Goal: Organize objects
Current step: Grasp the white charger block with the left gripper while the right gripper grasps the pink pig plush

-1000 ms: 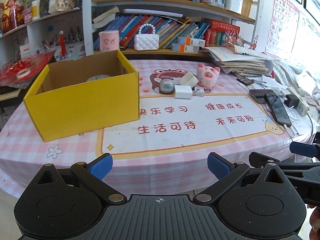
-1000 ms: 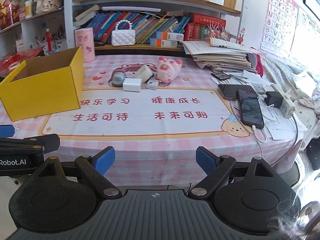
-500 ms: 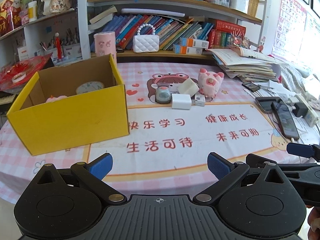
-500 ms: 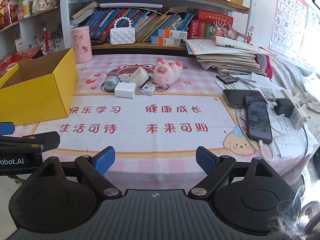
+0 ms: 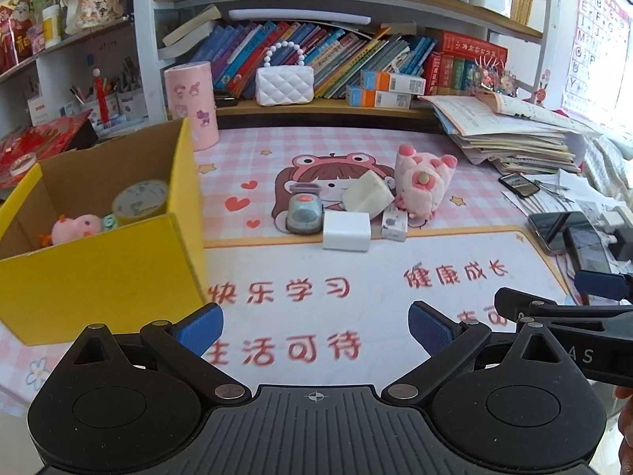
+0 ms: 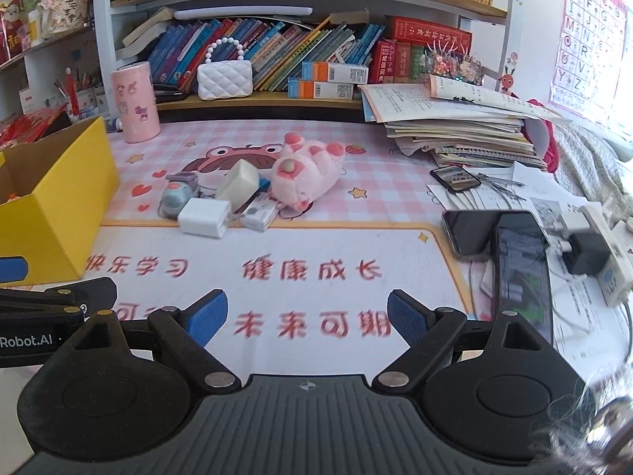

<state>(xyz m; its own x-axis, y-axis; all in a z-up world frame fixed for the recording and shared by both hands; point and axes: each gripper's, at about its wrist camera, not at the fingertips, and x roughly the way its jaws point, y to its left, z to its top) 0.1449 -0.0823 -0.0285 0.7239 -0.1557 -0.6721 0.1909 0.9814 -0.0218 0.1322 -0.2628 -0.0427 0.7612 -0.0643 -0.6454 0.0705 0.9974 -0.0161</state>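
Note:
A yellow cardboard box (image 5: 99, 269) stands at the left of the table; inside lie a tape roll (image 5: 139, 202) and a small pink toy (image 5: 75, 229). Beyond both grippers sits a cluster: pink plush pig (image 5: 421, 182), white charger block (image 5: 346, 231), cream block (image 5: 367, 197), grey round gadget (image 5: 303, 213), small white box (image 5: 394, 225). The same cluster shows in the right wrist view, with the pig (image 6: 306, 176) and charger (image 6: 203, 217). My left gripper (image 5: 315, 326) is open and empty over the mat. My right gripper (image 6: 307, 314) is open and empty beside it.
A pink cylinder (image 5: 192, 105) stands behind the box. A stack of books and papers (image 6: 455, 130) lies at the back right. Phones (image 6: 518, 265) and a power strip (image 6: 605, 257) lie at the right edge. Bookshelves (image 5: 316, 59) line the back.
Both grippers have moved forward over the table towards the cluster; box and objects look larger and nearer. The jaws stay open.

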